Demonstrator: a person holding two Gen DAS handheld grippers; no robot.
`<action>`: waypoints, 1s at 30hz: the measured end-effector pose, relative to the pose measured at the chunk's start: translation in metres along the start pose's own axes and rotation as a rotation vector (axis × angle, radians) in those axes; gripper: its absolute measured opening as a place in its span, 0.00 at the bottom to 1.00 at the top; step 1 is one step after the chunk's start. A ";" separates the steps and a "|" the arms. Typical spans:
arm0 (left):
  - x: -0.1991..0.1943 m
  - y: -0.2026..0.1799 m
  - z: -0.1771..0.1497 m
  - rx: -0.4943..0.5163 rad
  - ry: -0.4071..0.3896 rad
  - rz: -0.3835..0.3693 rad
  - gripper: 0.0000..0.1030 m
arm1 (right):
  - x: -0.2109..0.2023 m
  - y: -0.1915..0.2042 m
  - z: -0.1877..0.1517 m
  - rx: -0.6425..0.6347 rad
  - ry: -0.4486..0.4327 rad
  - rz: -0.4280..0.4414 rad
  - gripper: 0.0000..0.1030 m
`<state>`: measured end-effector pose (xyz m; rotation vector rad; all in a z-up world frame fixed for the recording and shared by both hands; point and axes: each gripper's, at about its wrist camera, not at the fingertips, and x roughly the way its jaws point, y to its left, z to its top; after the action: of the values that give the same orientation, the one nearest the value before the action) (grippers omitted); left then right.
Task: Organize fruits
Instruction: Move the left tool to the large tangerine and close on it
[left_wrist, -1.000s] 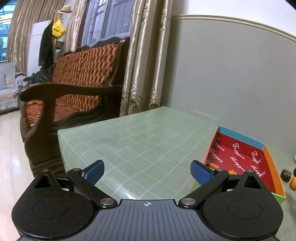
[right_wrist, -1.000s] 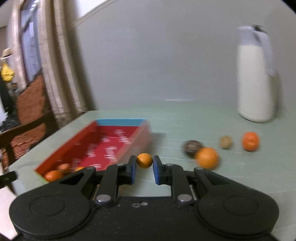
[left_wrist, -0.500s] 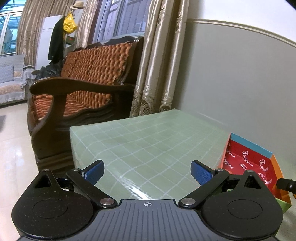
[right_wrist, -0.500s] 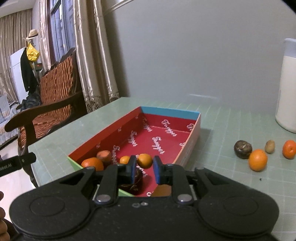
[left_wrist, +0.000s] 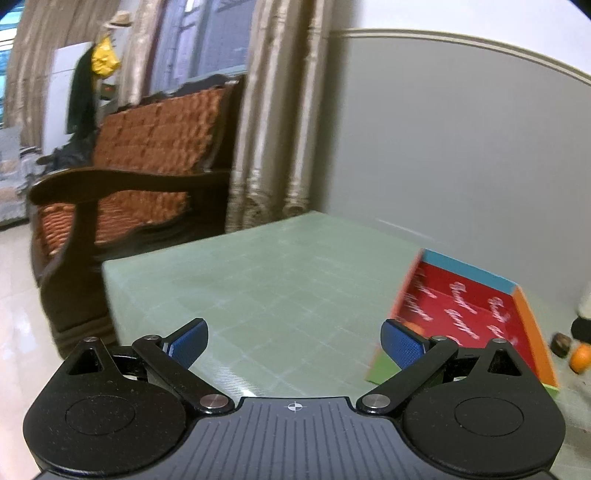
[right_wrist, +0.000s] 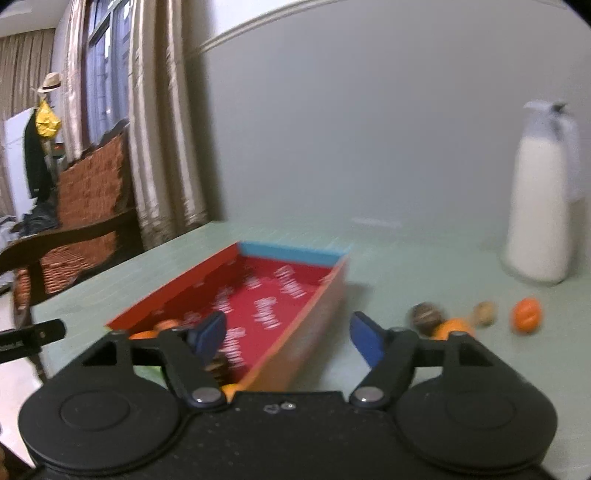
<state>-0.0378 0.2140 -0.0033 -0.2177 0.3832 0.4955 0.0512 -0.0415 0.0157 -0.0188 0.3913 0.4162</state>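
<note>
A red cardboard box (right_wrist: 273, 295) with a blue far wall lies on the green table. My right gripper (right_wrist: 288, 336) hovers over the box's near right wall, its jaws opening with nothing between them. Orange and brown fruits (right_wrist: 162, 326) lie in the box's near end, partly hidden by the left finger (right_wrist: 208, 332). Right of the box on the table sit a dark brown fruit (right_wrist: 424, 314), an orange (right_wrist: 456, 326), a small tan fruit (right_wrist: 485, 314) and another orange (right_wrist: 526, 315). My left gripper (left_wrist: 295, 341) stands open and empty over bare table, left of the box (left_wrist: 472, 314).
A tall white jug (right_wrist: 541, 206) stands at the table's back right near the grey wall. A wooden sofa (left_wrist: 140, 177) with orange cushions and curtains (left_wrist: 273, 110) lie beyond the table's left edge. The table (left_wrist: 266, 280) between the left gripper and the box is bare.
My right gripper was shut on a small orange over the box; its jaws have spread and the orange is gone from between them. The left gripper's view swung slightly back toward the box.
</note>
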 end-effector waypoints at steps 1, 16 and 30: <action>0.000 -0.006 0.000 0.008 0.004 -0.016 0.96 | -0.003 -0.006 0.000 -0.007 -0.010 -0.025 0.77; -0.029 -0.162 0.000 0.250 -0.010 -0.331 0.96 | -0.045 -0.145 -0.038 0.124 -0.049 -0.562 1.00; -0.022 -0.257 -0.027 0.377 0.041 -0.443 0.96 | -0.075 -0.185 -0.046 0.185 -0.037 -0.758 1.00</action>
<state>0.0648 -0.0242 0.0103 0.0554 0.4457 -0.0216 0.0445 -0.2448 -0.0102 0.0204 0.3563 -0.3681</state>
